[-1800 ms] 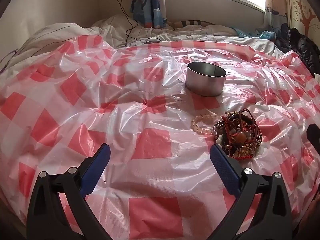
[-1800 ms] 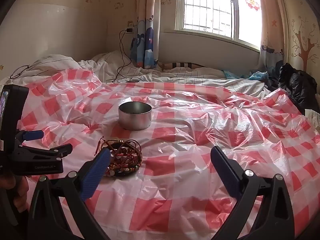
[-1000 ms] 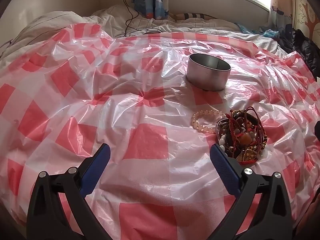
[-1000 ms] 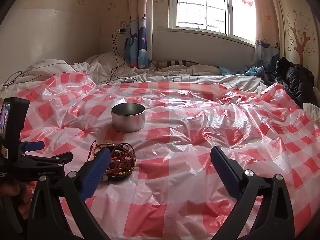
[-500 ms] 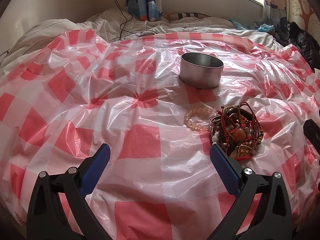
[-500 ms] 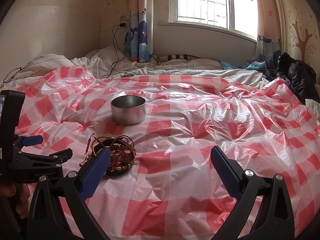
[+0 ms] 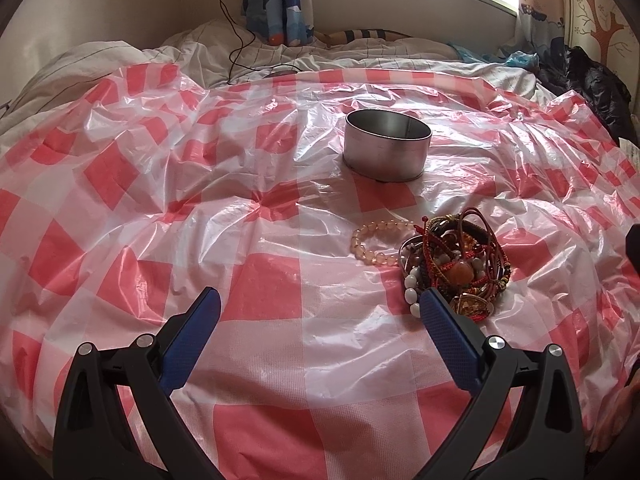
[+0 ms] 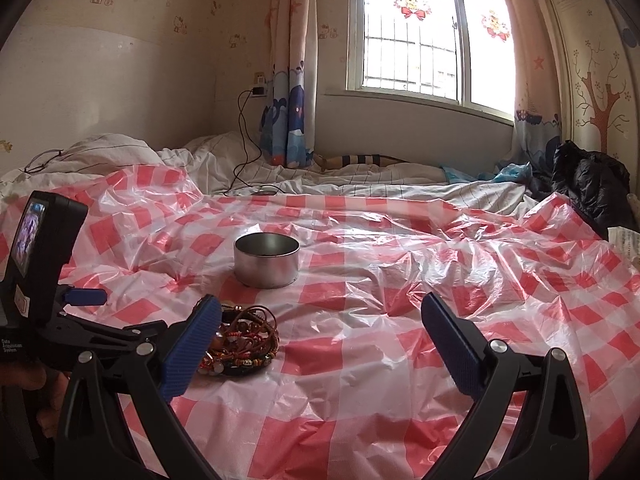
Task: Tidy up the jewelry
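The left gripper (image 7: 316,304) hovers over the red-and-white checked plastic sheet (image 7: 264,292) with its blue-padded fingers (image 7: 188,340) spread wide and nothing between them; the right gripper (image 8: 318,312) is likewise released, its fingers (image 8: 450,340) far apart and holding nothing; in the left wrist view the bracelet pile (image 7: 460,264), a tangle of red cords, dark beads and white beads, lies on the sheet just ahead of the tip of the right-hand finger, partly overlapped by that tip in the picture, though whether they touch cannot be told; a peach bead bracelet (image 7: 376,240) lies against the far-left edge of the pile, ahead of the gap between the fingers and nearer the right-hand one; the round metal tin (image 7: 387,144) stands upright and open-topped well beyond the fingertips, farther ahead than the pile and slightly right of the gap's middle; in the right wrist view the same bracelet pile (image 8: 244,340) sits just beside the left-hand finger, on its inner side and partly hidden behind the pad; the metal tin (image 8: 267,254) stands ahead of that finger, apart from the pile; the left gripper's body, with its camera (image 8: 40,240), shows at the left edge, beyond the left-hand finger.
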A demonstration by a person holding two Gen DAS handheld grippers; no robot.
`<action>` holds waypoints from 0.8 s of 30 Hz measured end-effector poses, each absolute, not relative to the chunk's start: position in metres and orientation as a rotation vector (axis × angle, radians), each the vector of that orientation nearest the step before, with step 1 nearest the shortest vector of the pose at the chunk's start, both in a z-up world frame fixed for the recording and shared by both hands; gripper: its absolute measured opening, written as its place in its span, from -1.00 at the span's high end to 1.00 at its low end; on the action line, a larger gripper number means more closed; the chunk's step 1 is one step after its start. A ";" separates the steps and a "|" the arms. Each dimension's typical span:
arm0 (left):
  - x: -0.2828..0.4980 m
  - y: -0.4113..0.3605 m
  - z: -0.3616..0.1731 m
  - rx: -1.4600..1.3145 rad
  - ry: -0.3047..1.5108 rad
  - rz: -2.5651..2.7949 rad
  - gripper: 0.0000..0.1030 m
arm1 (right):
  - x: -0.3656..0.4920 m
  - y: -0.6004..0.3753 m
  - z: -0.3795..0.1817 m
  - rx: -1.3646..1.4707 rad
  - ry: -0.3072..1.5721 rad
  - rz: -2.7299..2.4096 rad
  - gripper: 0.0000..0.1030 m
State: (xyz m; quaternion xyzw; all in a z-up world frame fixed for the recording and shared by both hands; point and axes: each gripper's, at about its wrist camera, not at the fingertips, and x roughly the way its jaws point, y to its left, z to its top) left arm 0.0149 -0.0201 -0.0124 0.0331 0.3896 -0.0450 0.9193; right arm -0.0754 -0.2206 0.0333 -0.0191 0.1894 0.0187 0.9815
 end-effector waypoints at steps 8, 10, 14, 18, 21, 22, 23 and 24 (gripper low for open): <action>0.018 -0.017 -0.015 0.026 0.817 -0.103 -0.86 | -0.073 -0.215 0.031 -0.054 0.404 0.046 -0.86; 0.018 -0.017 -0.015 0.028 0.818 -0.104 -0.86 | -0.072 -0.216 0.030 -0.051 0.413 0.049 -0.86; 0.018 -0.018 -0.016 0.044 0.818 -0.104 -0.86 | -0.071 -0.216 0.029 -0.047 0.424 0.052 -0.86; 0.015 -0.019 -0.017 0.087 0.824 -0.089 -0.86 | -0.069 -0.217 0.026 -0.040 0.445 0.063 -0.86; 0.013 -0.017 -0.019 0.115 0.845 -0.081 -0.86 | -0.067 -0.218 0.026 -0.022 0.465 0.079 -0.86; 0.012 -0.016 -0.018 0.108 0.846 -0.091 -0.86 | -0.066 -0.219 0.026 -0.013 0.474 0.088 -0.86; 0.011 -0.014 -0.017 0.100 0.842 -0.101 -0.86 | -0.064 -0.219 0.025 -0.007 0.483 0.094 -0.86; 0.010 -0.013 -0.016 0.098 0.836 -0.105 -0.86 | -0.063 -0.220 0.024 -0.003 0.496 0.102 -0.86</action>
